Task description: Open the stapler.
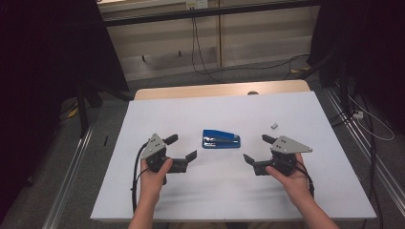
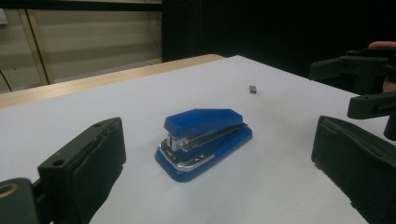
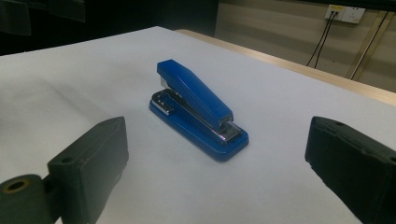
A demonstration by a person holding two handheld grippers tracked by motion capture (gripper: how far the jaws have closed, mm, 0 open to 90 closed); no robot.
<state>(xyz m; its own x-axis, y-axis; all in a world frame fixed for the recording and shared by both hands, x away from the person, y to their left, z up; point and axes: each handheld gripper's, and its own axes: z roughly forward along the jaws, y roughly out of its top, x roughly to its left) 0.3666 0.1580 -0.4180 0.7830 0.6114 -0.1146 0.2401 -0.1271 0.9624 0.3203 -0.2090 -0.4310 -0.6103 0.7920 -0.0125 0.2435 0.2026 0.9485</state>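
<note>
The left claw (image 1: 181,147) and the right claw (image 1: 257,149) both stand spread and empty, each held in a hand just above the counter (image 1: 143,191), one on either side of the stapler (image 1: 220,139) and pointing in at it. The stapler lies flat near the middle of the counter, between the two claws and apart from both.

It looks stiff and fairly weighty for its bulk: smooth blue plastic over metal, likely slick on the sloped top. The top arm is hinged, so a pinch from above and below would press it down; the long flat sides of the base seem the surer hold.

A small grey block (image 1: 274,126), perhaps staples, lies near the right claw, beyond it. Nothing stands between either claw and the stapler.
</note>
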